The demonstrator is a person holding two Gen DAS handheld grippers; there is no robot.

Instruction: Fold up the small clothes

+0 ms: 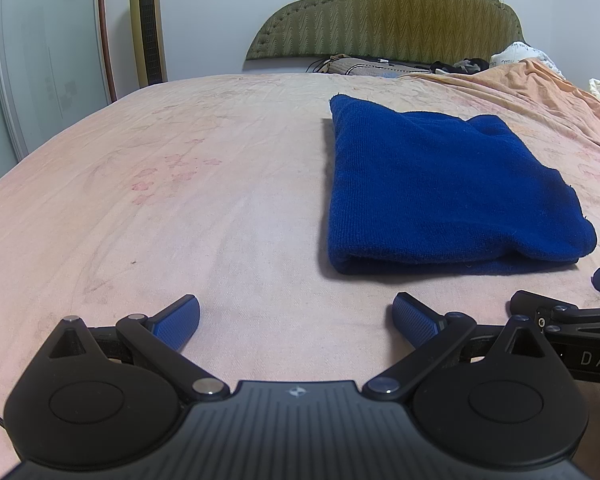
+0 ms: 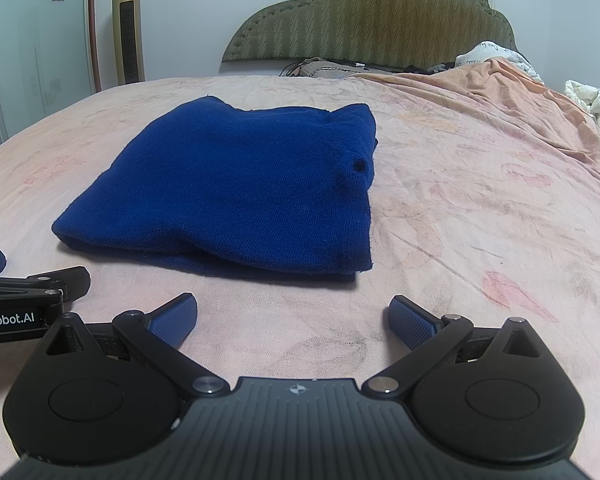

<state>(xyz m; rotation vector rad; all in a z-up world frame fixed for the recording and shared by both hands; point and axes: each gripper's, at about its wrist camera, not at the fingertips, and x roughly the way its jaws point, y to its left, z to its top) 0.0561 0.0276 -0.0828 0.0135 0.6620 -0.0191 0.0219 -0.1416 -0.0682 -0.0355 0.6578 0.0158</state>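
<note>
At the far left, a white wardrobe door with flower decals is seen, and beside it a gold tower fan stands upright against the wall. A pink floral bedsheet is spread over the bed, with a padded olive headboard behind it. The left gripper is held low over the sheet with its jaws spread wide and nothing between them; its blue pads are kept apart from the garment. Ahead and to the right of it, a blue knitted sweater lies folded into a thick rectangle on the sheet, its folded edge turned toward the grippers. In the right wrist view the same sweater is found ahead and left of centre. The right gripper is likewise held wide apart and empty, just short of the garment's near edge. At the far right, an orange blanket and crumpled white bedding are piled.
</note>
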